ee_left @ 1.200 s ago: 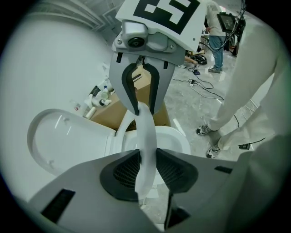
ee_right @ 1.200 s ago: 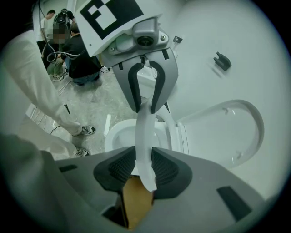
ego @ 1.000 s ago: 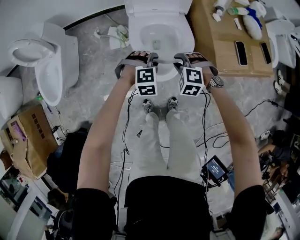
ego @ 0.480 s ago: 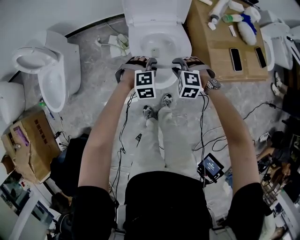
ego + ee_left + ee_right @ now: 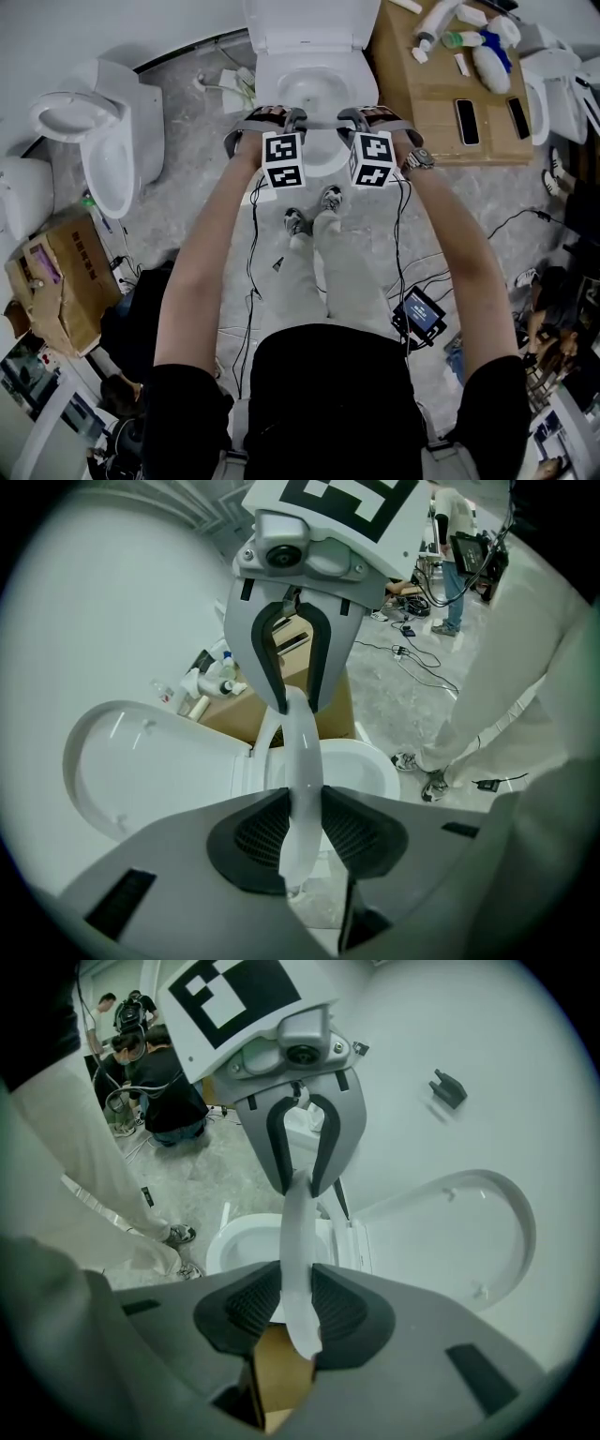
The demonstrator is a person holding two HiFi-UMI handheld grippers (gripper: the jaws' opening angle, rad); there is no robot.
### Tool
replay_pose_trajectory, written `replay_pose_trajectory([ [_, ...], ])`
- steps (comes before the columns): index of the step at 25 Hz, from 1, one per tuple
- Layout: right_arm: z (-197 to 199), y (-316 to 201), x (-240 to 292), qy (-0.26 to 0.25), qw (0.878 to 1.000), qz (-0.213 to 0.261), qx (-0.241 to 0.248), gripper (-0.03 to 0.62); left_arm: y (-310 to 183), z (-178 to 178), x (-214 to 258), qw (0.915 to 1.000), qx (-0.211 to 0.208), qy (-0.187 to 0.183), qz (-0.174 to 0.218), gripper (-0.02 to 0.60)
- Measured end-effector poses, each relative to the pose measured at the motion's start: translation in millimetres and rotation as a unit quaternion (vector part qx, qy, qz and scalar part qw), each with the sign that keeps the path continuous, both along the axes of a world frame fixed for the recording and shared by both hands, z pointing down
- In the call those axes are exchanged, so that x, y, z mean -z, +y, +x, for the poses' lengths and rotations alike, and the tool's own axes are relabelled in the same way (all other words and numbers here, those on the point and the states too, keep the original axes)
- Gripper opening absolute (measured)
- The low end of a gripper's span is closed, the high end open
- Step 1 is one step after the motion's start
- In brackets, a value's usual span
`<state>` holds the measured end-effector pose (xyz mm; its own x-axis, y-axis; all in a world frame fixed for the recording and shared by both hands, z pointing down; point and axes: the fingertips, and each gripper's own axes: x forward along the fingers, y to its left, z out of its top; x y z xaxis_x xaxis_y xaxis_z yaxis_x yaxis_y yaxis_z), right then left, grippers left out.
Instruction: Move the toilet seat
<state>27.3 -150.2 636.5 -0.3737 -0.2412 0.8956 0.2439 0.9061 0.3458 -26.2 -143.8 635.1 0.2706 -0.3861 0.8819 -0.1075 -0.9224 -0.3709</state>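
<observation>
The white toilet (image 5: 314, 56) stands at the top centre of the head view, its lid (image 5: 141, 761) upright against the tank. Both grippers hold the front of the thin white seat ring (image 5: 302, 780), which is raised off the bowl (image 5: 366, 771). My left gripper (image 5: 292, 120) is shut on the ring, which runs edge-on between its pads (image 5: 258, 832). My right gripper (image 5: 349, 118) clamps the same ring (image 5: 298, 1279) a hand's width away. Each gripper view shows the other gripper ahead, also closed on the seat.
A second toilet (image 5: 94, 141) stands at the left, with a cardboard box (image 5: 56, 281) below it. A wooden board (image 5: 441, 84) with bottles and phones lies at the right. Cables (image 5: 412, 272) and a small screen (image 5: 419, 314) lie around my feet (image 5: 314, 211).
Both grippers have risen with the seat's front edge and shifted slightly up the head view. Their hold on the ring is unchanged.
</observation>
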Motion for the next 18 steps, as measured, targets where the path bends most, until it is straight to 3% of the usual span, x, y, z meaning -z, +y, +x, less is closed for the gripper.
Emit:
replay_pose_trajectory([
  [18,-9.2,-52.4,43.6,-0.033,0.999,0.01,0.036,0.104,-54.6,-9.6,41.5,0.999,0.041,-0.016,0.01,0.107],
])
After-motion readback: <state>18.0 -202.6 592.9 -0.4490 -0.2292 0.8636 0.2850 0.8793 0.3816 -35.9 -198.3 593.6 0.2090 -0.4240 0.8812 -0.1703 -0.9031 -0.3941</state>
